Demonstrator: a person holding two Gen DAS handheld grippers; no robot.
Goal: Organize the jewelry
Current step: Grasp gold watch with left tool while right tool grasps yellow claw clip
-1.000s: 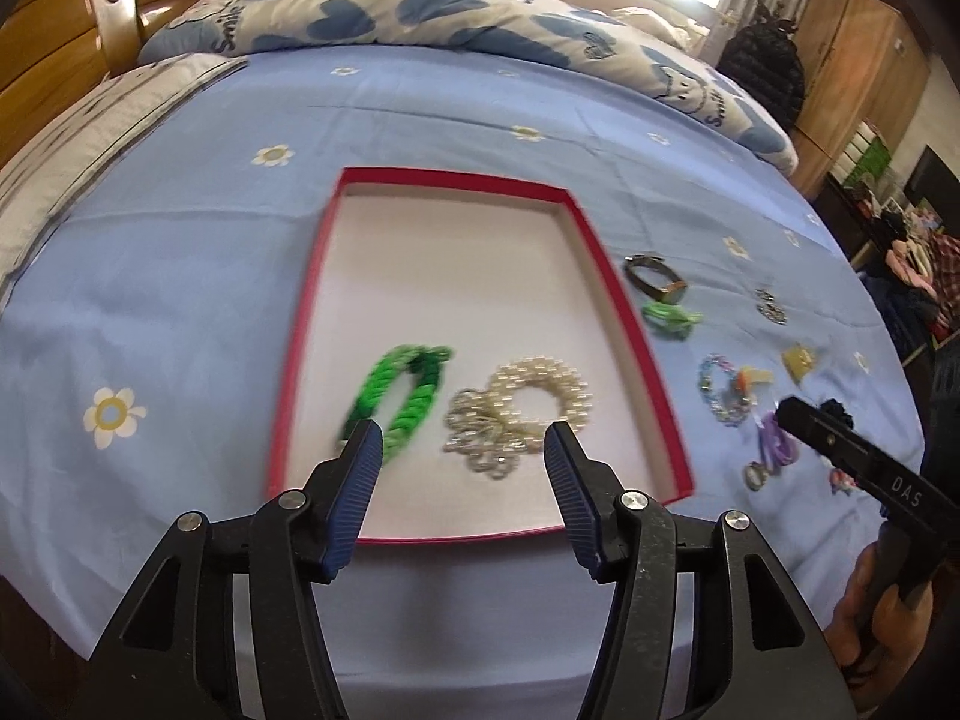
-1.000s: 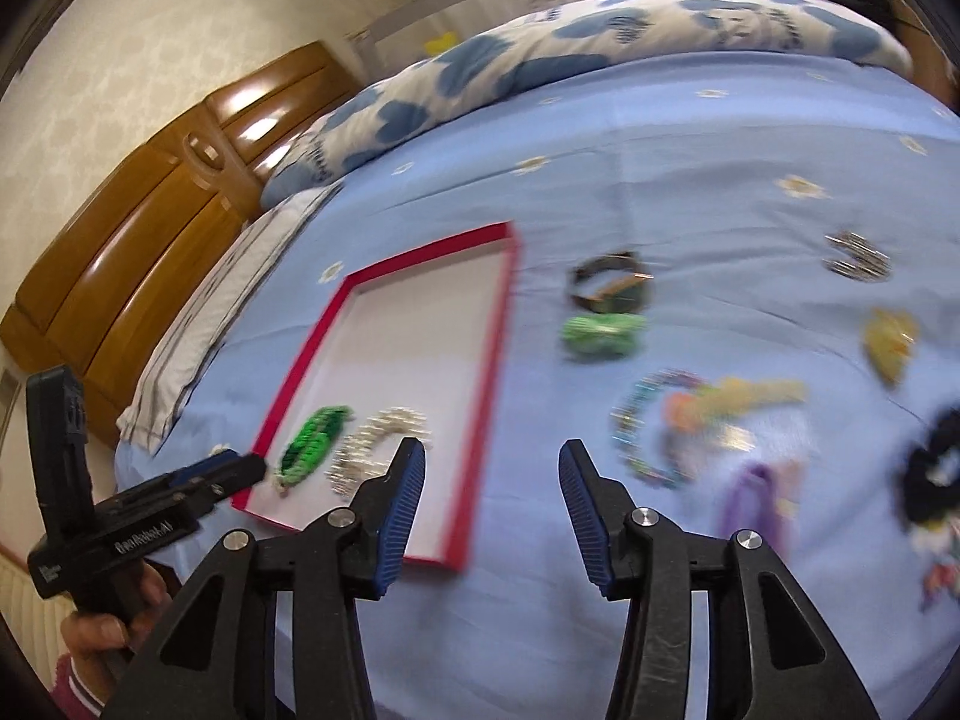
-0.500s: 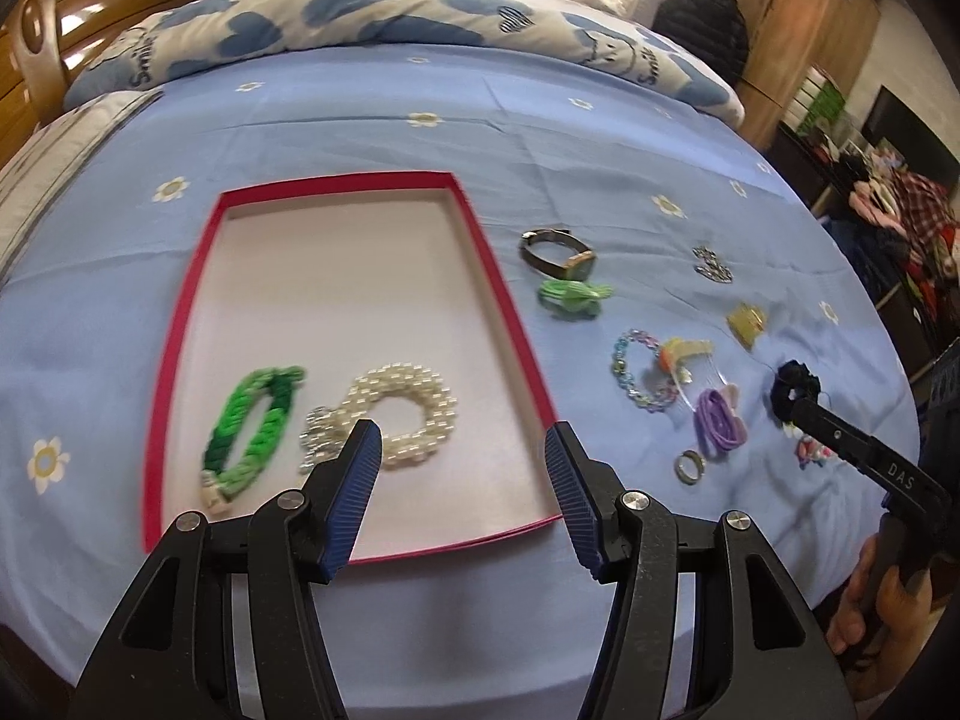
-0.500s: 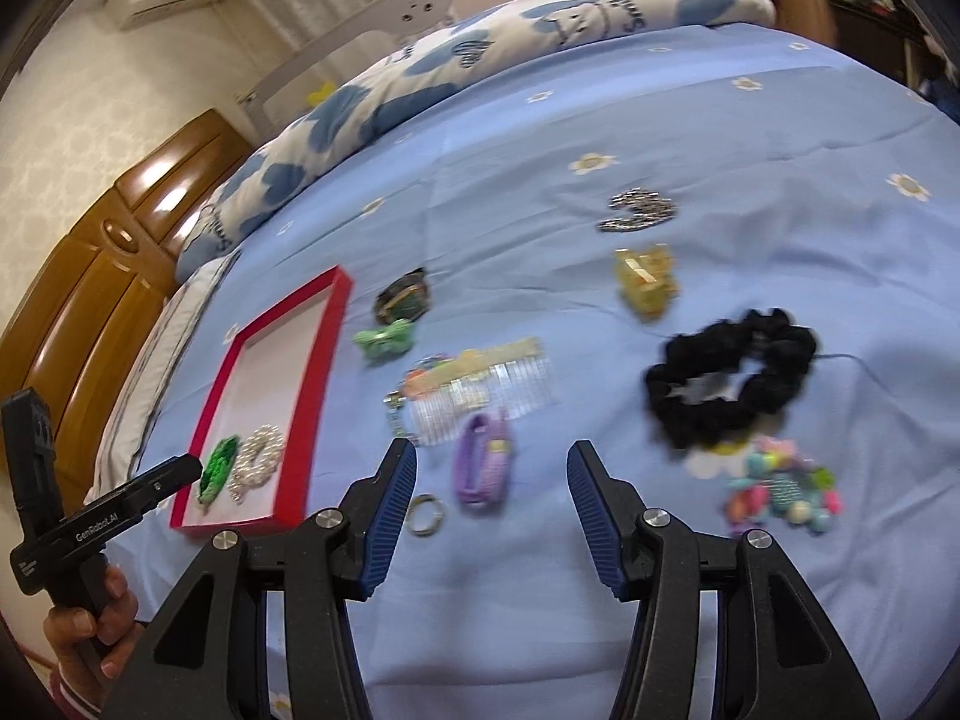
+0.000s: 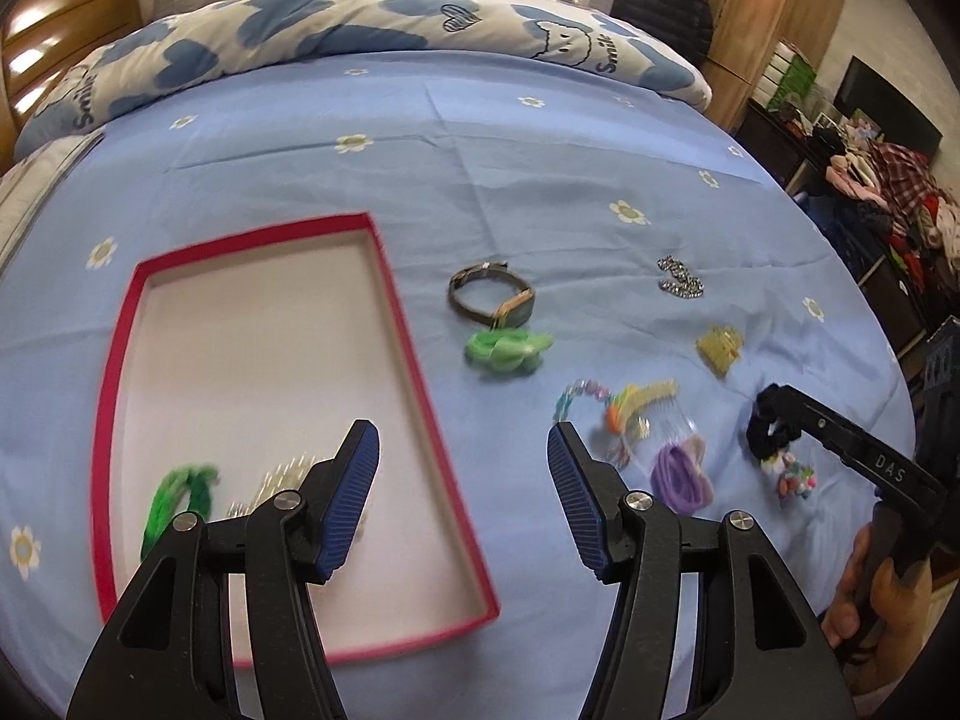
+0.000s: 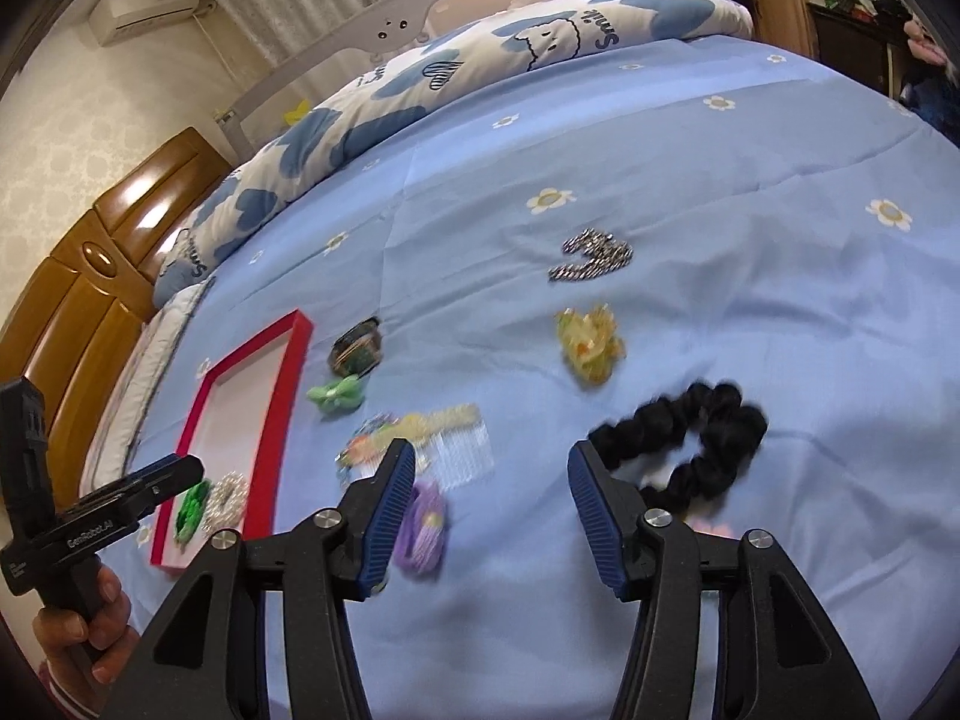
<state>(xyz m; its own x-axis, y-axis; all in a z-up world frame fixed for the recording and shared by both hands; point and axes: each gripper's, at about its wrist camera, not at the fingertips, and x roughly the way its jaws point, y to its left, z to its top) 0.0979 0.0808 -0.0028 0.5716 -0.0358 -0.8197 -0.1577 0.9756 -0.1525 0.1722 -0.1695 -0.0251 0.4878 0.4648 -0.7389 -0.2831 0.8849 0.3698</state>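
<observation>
A red-rimmed tray (image 5: 411, 348) lies on the blue bedsheet and holds a green bracelet (image 5: 174, 498) and a pearl bracelet (image 5: 276, 483), partly hidden by my left finger. My left gripper (image 5: 462, 480) hovers open over the tray's right rim with nothing in it. Right of the tray lie a watch (image 5: 492, 300), a green bow (image 5: 507, 351), a comb with beads (image 5: 630, 414) and a purple hair tie (image 5: 681, 474). My right gripper (image 6: 492, 492) hangs between the purple hair tie (image 6: 426, 525) and a black scrunchie (image 6: 690, 438). Its jaws are opening with nothing between them.
A silver chain (image 6: 591, 261) and a yellow clip (image 6: 591, 345) lie farther back on the sheet. A folded quilt (image 5: 360, 30) lines the far side of the bed. A wooden wardrobe (image 5: 774, 18) and piled clothes (image 5: 888, 198) stand to the right.
Both grippers have swung to the right. The tray has slid left in the left wrist view. The right wrist view went from the tray's edge to the scrunchie, and its jaws stand wider.
</observation>
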